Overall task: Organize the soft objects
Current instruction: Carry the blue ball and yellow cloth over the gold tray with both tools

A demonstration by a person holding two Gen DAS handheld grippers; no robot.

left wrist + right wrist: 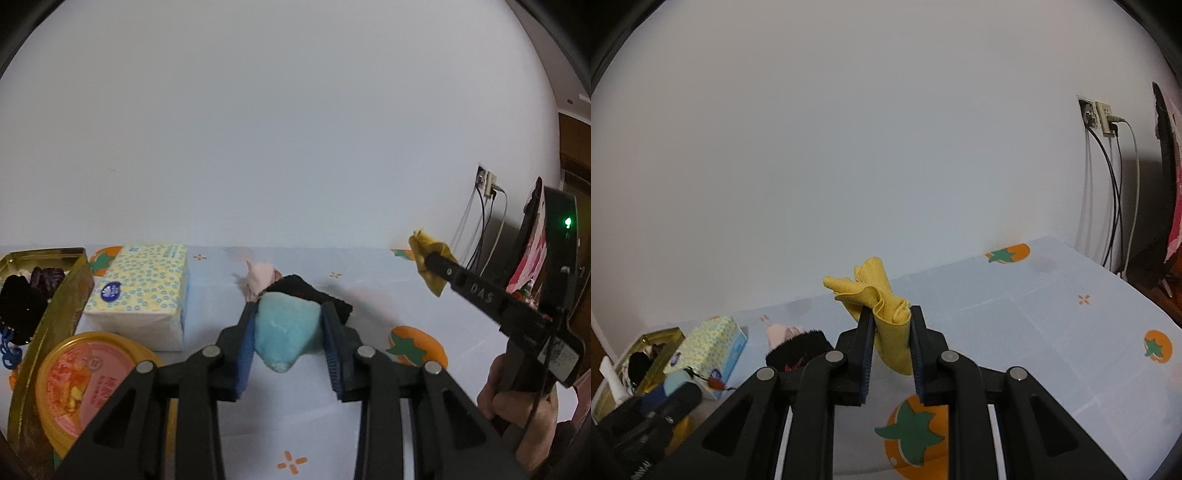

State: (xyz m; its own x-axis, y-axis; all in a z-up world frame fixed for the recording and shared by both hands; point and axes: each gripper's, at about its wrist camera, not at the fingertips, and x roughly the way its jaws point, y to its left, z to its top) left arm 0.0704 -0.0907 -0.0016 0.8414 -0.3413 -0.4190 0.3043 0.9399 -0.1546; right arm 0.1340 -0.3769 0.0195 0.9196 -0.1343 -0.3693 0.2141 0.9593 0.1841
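The left gripper points forward and slightly down over the table, its blue-padded jaws clamped on a light blue plush piece that bulges out between them and hangs a little below the pads. Black fuzzy fabric sits just behind the blue piece, and a pale pink soft item pokes out beyond that; whether these belong to one toy cannot be told. From the right wrist view the same bundle appears at lower left, with the black fuzz and pink part lifted near the left tool's tip. The right gripper is also angled gently downward, its jaws pinched together on a folded yellow cloth, which stands up in crumpled folds above the pads and droops below them, off the table. In the left wrist view the right tool enters from the right side, held by a hand wrapped around its handle, with the yellow cloth at its tip above the table's far edge. At the left of the table stand a tissue pack, a round tin with a pink lid and an open gold box holding dark soft things. The tablecloth is pale blue with orange fruit prints, against a plain white wall.
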